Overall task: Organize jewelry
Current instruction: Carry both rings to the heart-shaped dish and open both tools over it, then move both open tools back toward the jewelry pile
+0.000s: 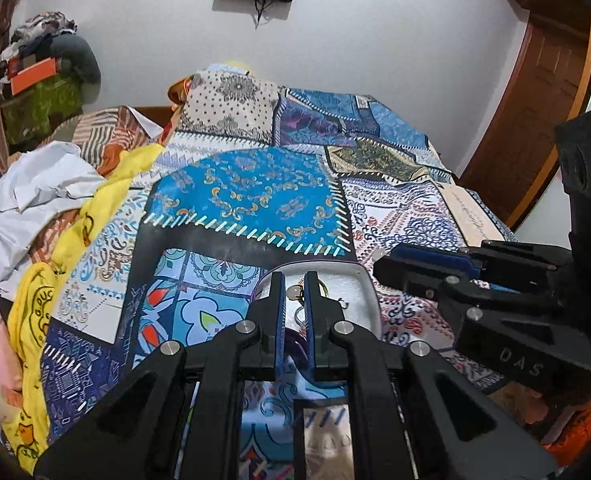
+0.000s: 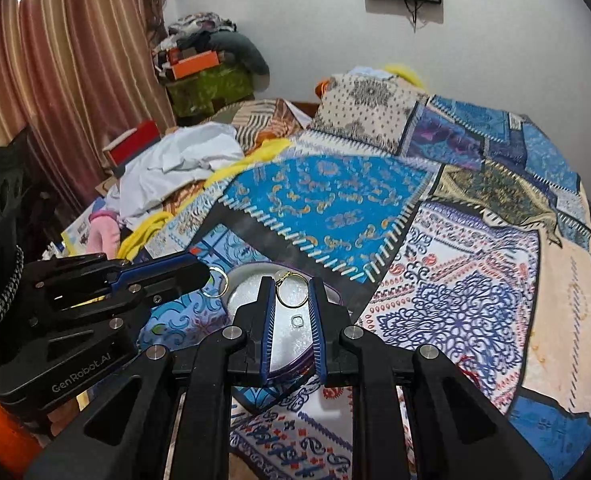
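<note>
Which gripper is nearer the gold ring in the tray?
Right. The right gripper has the gold ring between its open fingertips; the left gripper sits off at the tray's left rim.

Readable on the left gripper [image 2: 199, 276] body, seen near left in the right wrist view: "GenRobot.AI" in pale letters. On the right gripper [image 1: 383, 266] housing, near right in the left wrist view: "DAS". On the yellow cloth [image 1: 35, 308] at far left: partial print "G.DUC", rest folded away.
</note>
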{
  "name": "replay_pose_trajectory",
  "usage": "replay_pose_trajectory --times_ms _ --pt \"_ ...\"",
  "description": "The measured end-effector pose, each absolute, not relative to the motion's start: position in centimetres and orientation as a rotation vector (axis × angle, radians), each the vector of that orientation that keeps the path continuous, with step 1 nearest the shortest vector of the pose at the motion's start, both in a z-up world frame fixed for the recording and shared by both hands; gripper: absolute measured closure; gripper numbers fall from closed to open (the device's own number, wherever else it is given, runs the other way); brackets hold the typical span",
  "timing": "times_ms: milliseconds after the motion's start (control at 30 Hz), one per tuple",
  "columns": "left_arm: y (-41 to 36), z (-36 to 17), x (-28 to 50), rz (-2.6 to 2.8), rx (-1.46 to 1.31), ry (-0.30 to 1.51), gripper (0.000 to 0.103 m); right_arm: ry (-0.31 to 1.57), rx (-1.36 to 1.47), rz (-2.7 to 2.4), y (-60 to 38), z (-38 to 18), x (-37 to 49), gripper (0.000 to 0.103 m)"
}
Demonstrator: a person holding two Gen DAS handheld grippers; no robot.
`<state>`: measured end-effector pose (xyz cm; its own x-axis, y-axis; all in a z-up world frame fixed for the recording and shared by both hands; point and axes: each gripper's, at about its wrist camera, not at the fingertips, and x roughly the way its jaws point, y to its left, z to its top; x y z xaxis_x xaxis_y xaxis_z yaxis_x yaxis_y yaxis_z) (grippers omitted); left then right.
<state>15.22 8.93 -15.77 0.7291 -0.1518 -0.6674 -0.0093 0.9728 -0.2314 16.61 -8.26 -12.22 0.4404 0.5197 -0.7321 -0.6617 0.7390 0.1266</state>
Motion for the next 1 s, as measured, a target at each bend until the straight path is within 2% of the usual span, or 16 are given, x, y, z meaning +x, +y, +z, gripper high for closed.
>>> replay_pose_trajectory --times_ms 333,633,700,767,833,1000 --pt "9.2 -17.9 17.2 -0.096 -0.231 0.791 0.096 0.884 -0.237 0.73 -7.0 -13.8 17.3 0.088" --pt "9.1 -17.6 17.0 -0.097 -0.232 0.798 0.096 0.896 -0.263 0.72 -6.6 -14.0 17.3 0.088" --pt "9.0 -17.3 16.8 -0.094 -0.228 0.795 0.096 0.9 -0.263 0.716 -6.6 -13.9 17.4 0.085" --pt "9.1 -16.9 16.6 -0.09 -0.227 0.79 0.096 0.887 -0.26 0.711 -6.8 -13.6 17.2 0.076" --pt "9.1 -16.3 16.2 -0.084 -0.225 0.782 0.096 0.869 -0.259 0.705 -7.0 -13.2 17.0 0.071" --pt "9.1 -15.0 15.3 -0.073 -0.218 0.759 0.096 0.838 -0.249 0.697 -7.7 -12.0 16.5 0.071"
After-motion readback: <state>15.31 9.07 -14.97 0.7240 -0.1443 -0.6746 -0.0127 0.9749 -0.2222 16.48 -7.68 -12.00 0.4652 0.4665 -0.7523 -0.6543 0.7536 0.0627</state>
